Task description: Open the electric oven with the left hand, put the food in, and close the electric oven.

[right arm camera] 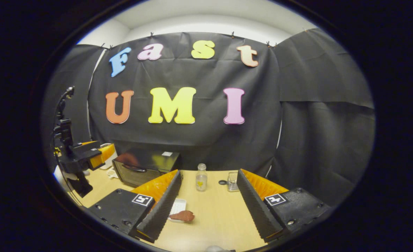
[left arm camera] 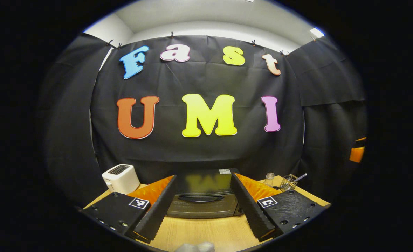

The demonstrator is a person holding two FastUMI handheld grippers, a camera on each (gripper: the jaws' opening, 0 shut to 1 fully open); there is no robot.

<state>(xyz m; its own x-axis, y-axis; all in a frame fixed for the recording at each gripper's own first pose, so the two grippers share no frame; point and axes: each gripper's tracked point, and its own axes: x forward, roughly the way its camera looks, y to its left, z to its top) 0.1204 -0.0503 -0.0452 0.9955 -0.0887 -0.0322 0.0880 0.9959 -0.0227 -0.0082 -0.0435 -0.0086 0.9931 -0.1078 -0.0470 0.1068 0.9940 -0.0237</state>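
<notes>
Left gripper view: my left gripper (left arm camera: 203, 203) is spread wide and holds nothing; the oven (left arm camera: 203, 196) sits dead ahead between its fingers, door shut, handle (left arm camera: 200, 198) facing me; a toaster (left arm camera: 121, 178) stands just left of it. If I come in high I think the fingers will skid off the handle, or pulling could drag the whole oven along the table (left arm camera: 206, 232).

Right gripper view: my right gripper (right arm camera: 208, 204) is also spread and empty; this view adds the food (right arm camera: 182, 216) on its tray (right arm camera: 178, 206) beside the left finger, a bottle (right arm camera: 201, 177) beyond, and the left gripper (right arm camera: 90, 155) off by the oven (right arm camera: 145, 166); a careless reach could tip the bottle.
</notes>
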